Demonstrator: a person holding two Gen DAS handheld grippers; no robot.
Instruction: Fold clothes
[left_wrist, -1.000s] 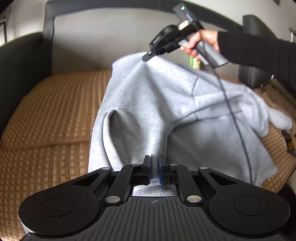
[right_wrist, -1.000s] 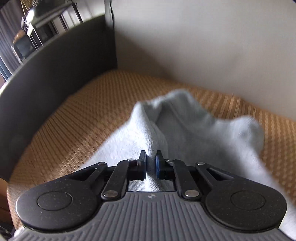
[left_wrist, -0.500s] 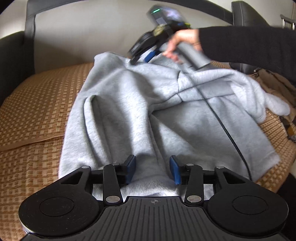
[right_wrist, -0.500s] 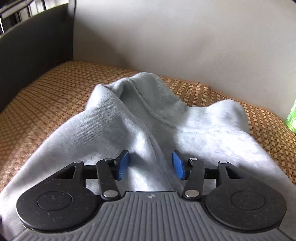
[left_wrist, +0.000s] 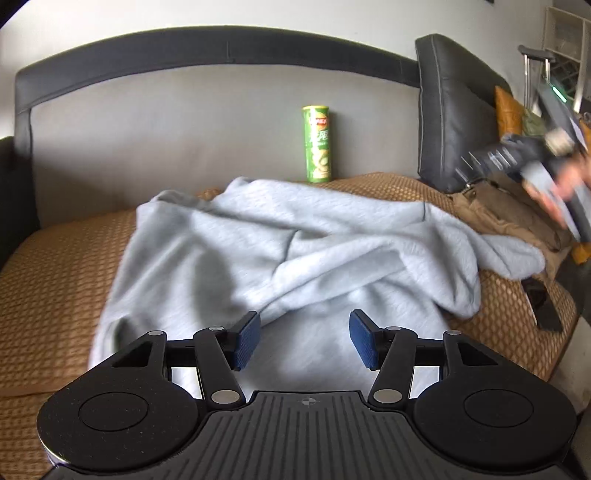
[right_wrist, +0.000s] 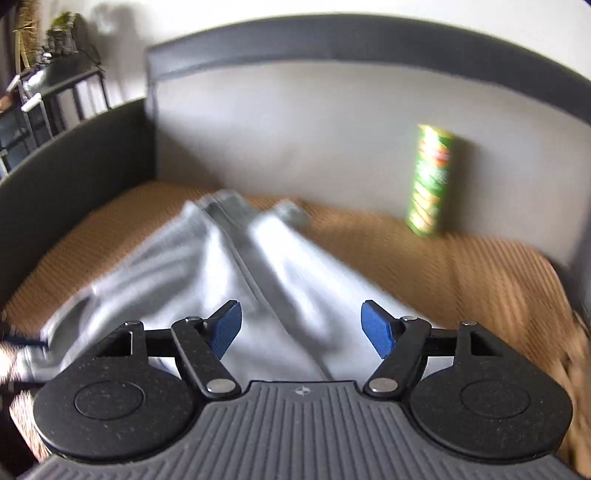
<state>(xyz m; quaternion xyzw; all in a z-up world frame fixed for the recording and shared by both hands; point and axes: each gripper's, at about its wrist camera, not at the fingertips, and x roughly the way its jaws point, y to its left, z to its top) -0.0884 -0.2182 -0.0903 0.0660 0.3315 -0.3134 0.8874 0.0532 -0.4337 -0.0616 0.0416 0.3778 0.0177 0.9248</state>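
Both the left gripper (left_wrist: 304, 341) and the right gripper (right_wrist: 301, 330) are spreading wider above the grey sweatshirt (left_wrist: 295, 258), pinching nothing.

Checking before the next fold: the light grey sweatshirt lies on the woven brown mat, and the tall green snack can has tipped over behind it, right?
Not quite. In the left wrist view the tall green snack can stands upright against the backrest, behind the light grey sweatshirt on the woven brown mat.

**Sweatshirt spread across the sofa seat**

The sweatshirt (left_wrist: 295, 258) lies on the sofa's woven mat (left_wrist: 55, 288). Far behind it a snack can (left_wrist: 317, 144) stands upright against the backrest (left_wrist: 166, 129). To the right, a cushion (left_wrist: 450, 110) leans, with another garment (left_wrist: 491, 210) below it.
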